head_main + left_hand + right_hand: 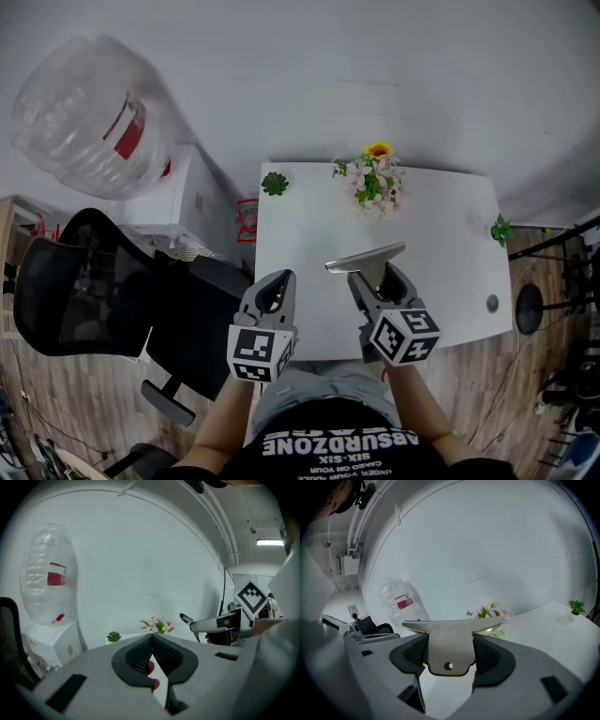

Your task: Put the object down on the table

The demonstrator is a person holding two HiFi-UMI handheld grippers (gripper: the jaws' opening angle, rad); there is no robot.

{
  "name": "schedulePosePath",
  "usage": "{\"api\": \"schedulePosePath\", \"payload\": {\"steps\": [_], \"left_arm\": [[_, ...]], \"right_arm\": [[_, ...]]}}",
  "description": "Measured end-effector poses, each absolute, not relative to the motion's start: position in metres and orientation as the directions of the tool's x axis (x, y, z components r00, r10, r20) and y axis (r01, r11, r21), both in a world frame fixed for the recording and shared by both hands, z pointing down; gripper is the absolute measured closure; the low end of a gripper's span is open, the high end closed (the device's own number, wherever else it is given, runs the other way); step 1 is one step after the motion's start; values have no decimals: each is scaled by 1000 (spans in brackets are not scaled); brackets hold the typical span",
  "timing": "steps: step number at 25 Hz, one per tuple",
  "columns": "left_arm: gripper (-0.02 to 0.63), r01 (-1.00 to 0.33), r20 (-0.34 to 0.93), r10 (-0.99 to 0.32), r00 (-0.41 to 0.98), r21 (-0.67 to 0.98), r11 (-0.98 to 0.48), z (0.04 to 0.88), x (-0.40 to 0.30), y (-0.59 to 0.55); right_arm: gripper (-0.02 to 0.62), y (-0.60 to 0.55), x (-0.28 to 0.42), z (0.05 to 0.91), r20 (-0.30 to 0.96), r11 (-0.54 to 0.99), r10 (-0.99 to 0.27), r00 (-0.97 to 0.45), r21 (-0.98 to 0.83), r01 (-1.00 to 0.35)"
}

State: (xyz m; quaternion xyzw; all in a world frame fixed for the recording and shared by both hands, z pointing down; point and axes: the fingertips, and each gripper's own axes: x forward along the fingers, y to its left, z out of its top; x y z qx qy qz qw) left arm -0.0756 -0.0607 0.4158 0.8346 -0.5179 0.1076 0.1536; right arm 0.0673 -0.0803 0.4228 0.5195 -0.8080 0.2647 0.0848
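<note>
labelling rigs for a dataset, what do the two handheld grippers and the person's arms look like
The left gripper and right gripper both have light grey bodies, with black ribbed pads lining the fingers. Each carries a white cube printed with black square markers. The person wears a black T-shirt with white lettering; the forearms are bare.

Flowers [373,178]: pink and white blooms with one yellow, standing upright.
Small plant [275,184]: green, left of the flowers in the head view, apart from them.
Second small plant [502,230]: right of the flowers, farther off.
Water bottle [89,117]: clear, red label, well left of the flowers, on a white dispenser [192,202].
Office chair [94,291]: black, left of the flowers and nearer the camera.
Wall [375,66]: white, behind the flowers.
</note>
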Motion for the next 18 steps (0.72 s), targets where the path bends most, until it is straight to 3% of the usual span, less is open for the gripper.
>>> {"api": "schedulePosePath", "payload": {"steps": [18], "left_arm": [[600, -905, 421, -802, 424, 159, -395, 454, -85, -99]], "right_arm": [[306, -124, 39, 471, 476, 346, -723, -501, -377, -859]]}}
